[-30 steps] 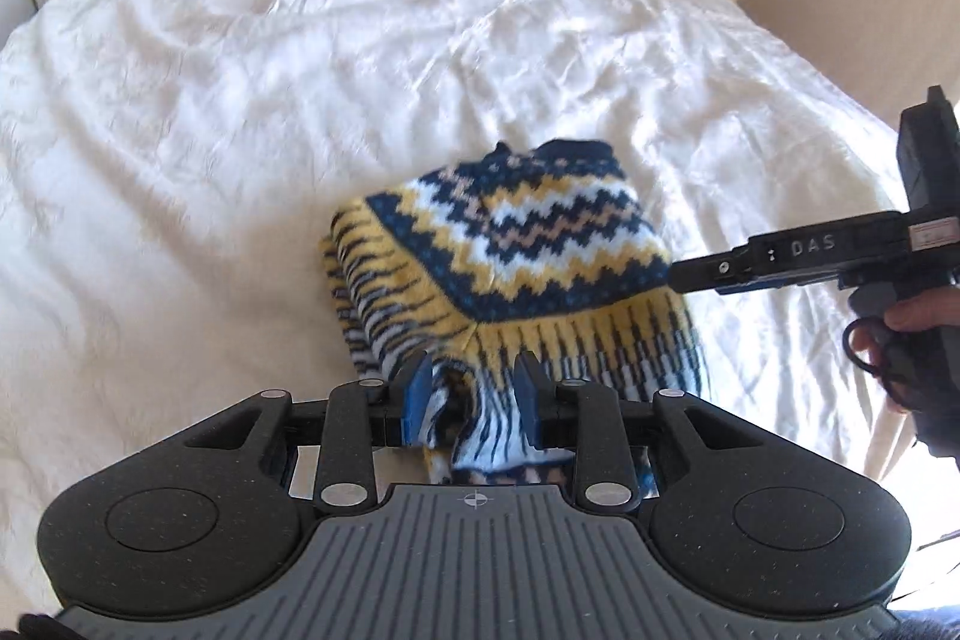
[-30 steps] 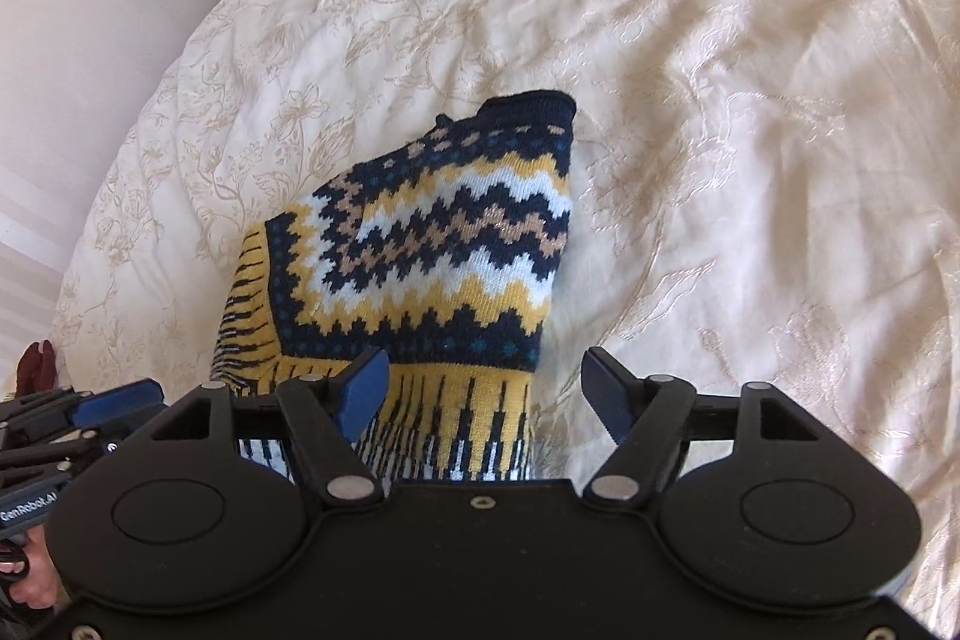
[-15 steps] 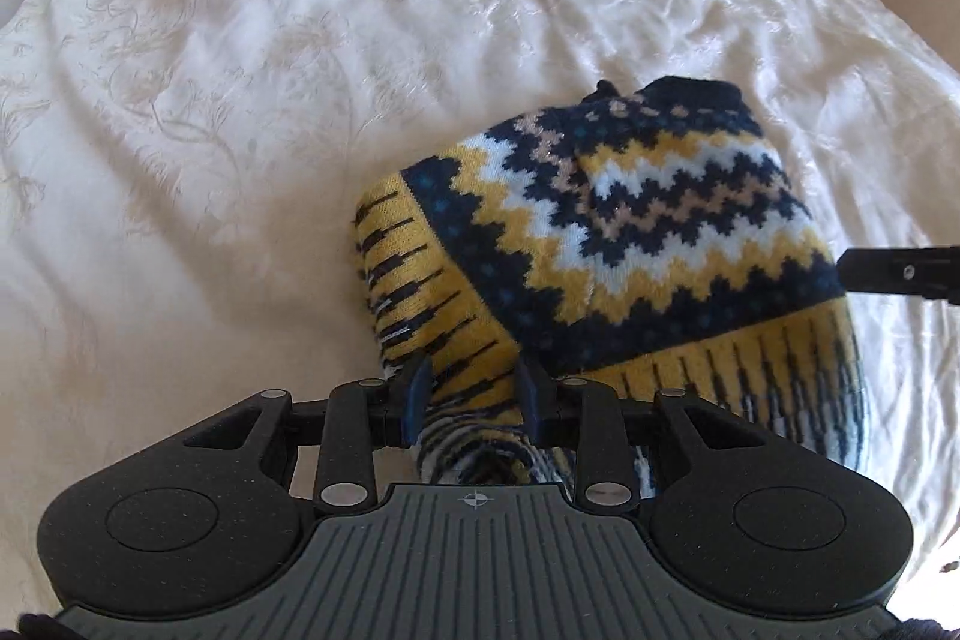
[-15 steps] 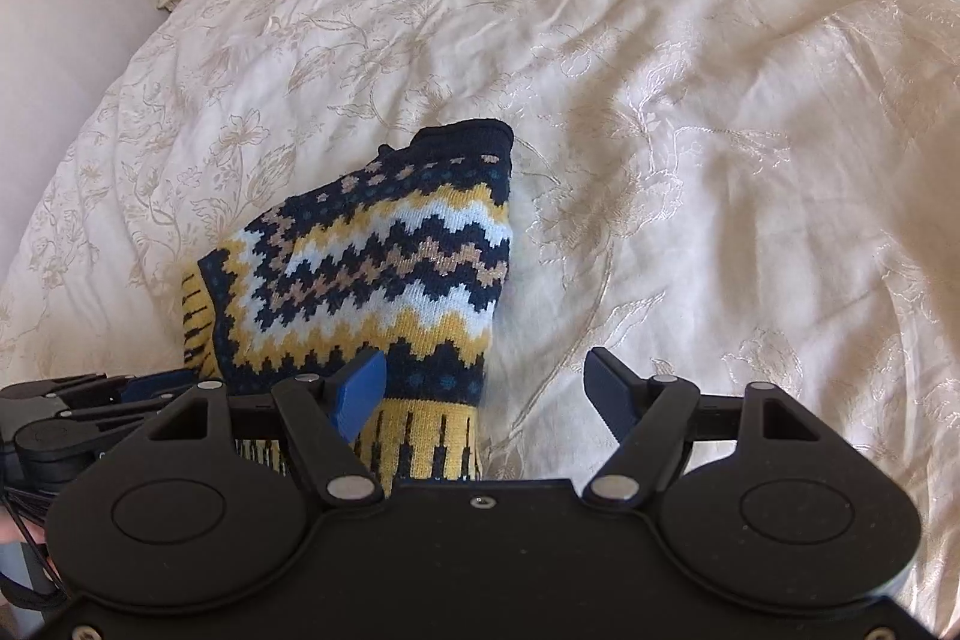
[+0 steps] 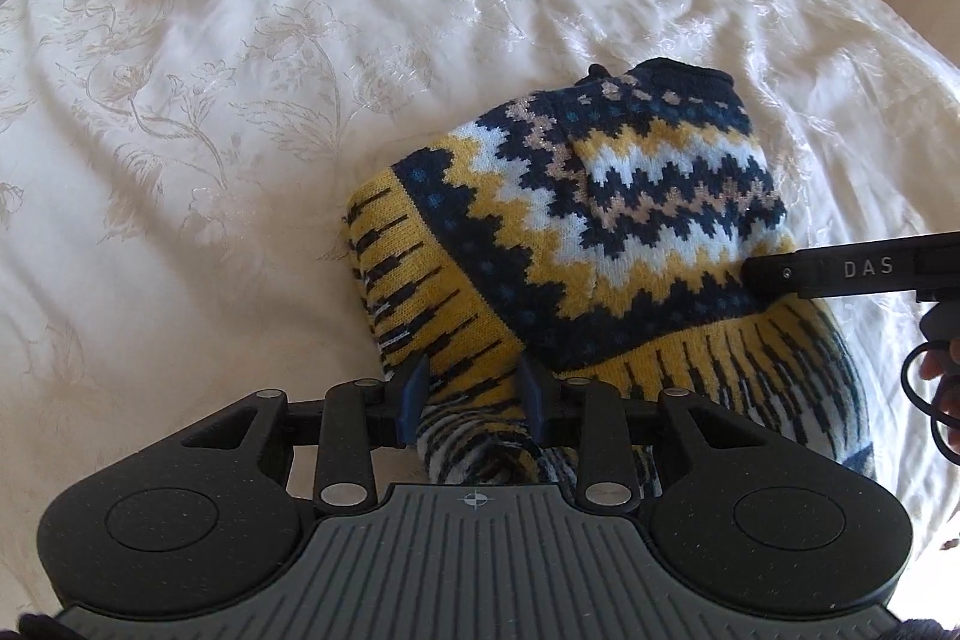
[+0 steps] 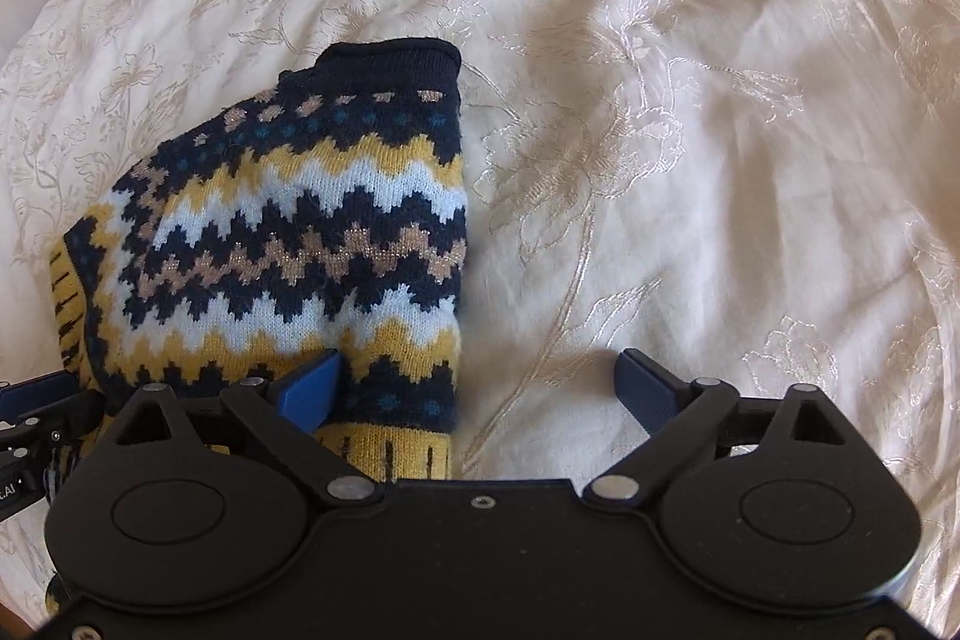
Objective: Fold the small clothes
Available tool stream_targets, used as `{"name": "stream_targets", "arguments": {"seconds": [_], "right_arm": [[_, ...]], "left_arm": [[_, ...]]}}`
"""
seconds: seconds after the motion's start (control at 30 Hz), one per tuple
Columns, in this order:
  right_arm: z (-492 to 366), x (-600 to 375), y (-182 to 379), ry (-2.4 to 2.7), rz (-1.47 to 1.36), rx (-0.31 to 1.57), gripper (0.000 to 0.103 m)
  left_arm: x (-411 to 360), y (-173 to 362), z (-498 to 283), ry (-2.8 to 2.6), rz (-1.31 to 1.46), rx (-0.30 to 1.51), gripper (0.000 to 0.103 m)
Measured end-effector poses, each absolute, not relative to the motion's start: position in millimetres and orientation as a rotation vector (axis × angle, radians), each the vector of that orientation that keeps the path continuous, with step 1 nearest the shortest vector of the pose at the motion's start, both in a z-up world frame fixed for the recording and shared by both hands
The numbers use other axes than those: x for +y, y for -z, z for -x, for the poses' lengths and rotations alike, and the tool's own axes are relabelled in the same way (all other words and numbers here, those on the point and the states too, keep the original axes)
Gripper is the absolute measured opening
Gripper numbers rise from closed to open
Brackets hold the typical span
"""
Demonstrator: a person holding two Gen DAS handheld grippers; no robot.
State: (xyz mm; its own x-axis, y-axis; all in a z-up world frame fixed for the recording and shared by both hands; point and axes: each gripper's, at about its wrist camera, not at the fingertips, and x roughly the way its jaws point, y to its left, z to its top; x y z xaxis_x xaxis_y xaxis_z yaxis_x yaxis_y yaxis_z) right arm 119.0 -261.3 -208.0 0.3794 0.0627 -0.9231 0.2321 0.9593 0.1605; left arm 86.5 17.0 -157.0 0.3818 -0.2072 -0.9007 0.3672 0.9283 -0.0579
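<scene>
Left tool [image 5: 474, 394] pinches the sweater [image 5: 600, 232] hem; right tool [image 6: 480, 388] hangs spread. Risk: a tug could drag the fold apart across the bed [image 6: 720, 100].

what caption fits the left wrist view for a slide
Left hand-held gripper shut on a folded zigzag sweater lying on a white bedspread.

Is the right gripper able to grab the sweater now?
Probably yes. The right gripper is open, one finger already lying on the sweater, and only bare bedspread lies beside it.
</scene>
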Motion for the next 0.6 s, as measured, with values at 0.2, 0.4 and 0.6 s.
{"name": "stream_targets", "arguments": {"seconds": [0.2, 0.4, 0.6], "right_arm": [[-117, -259, 210, 0.151, -0.286, 1.176, 0.100], [-116, -254, 208, 0.166, -0.275, 1.161, 0.100], [-110, -256, 203, 0.159, -0.286, 1.130, 0.102]], "left_arm": [[15, 158, -91, 0.318, -0.202, 1.133, 0.060], [26, 162, -97, 0.264, -0.153, 1.166, 0.081], [27, 161, -98, 0.186, -0.157, 1.200, 0.100]]}}
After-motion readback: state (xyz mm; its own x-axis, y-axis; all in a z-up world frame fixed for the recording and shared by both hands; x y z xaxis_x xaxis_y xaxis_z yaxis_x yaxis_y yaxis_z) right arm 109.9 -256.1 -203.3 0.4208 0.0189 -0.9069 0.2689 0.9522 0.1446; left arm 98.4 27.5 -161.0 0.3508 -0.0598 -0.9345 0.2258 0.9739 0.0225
